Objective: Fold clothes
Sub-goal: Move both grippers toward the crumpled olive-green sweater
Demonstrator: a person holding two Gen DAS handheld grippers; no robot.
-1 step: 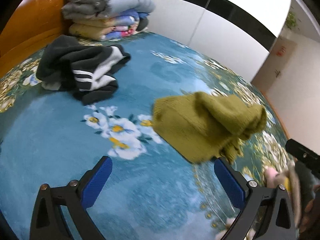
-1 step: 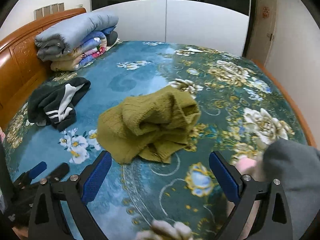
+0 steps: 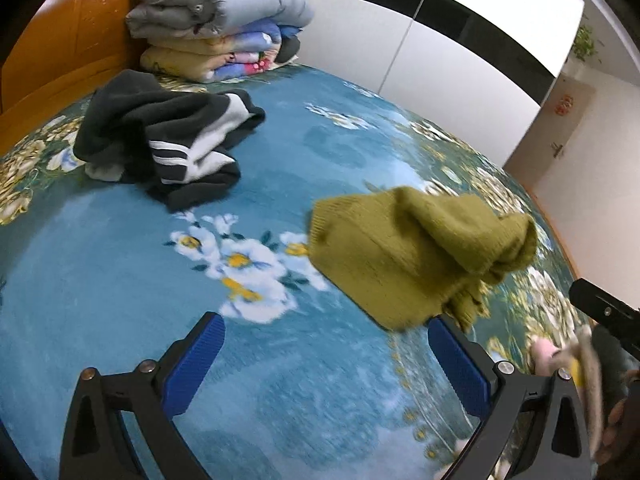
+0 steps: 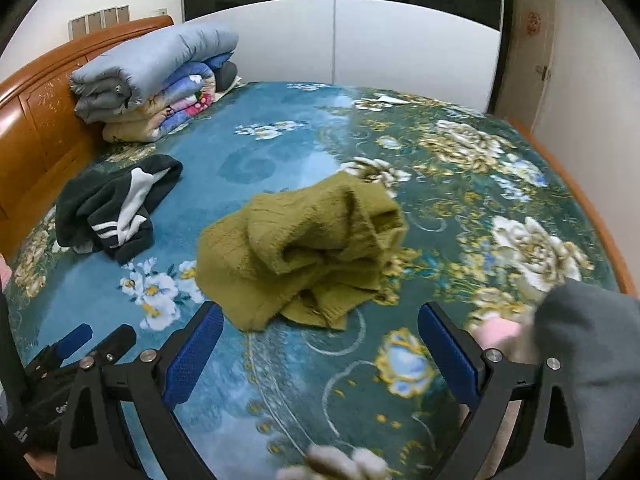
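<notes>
You're holding both claws, left gripper (image 3: pixel 326 354) & right gripper (image 4: pixel 320 344), wide open w/ nothing in them. The green sweater (image 4: pixel 298 248) is lying bunched on the bed (image 4: pixel 280 160), just ahead, easy to reach.

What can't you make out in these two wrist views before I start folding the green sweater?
- Green sweater: bunched up in both views, so sleeves and neckline are hidden in its own folds.
- Dark striped garment: crumpled; its type cannot be told.
- Right tool: its handle is cut off by the right wrist view's bottom edge.
- Pink item: blurred at the left wrist view's right edge.
</notes>
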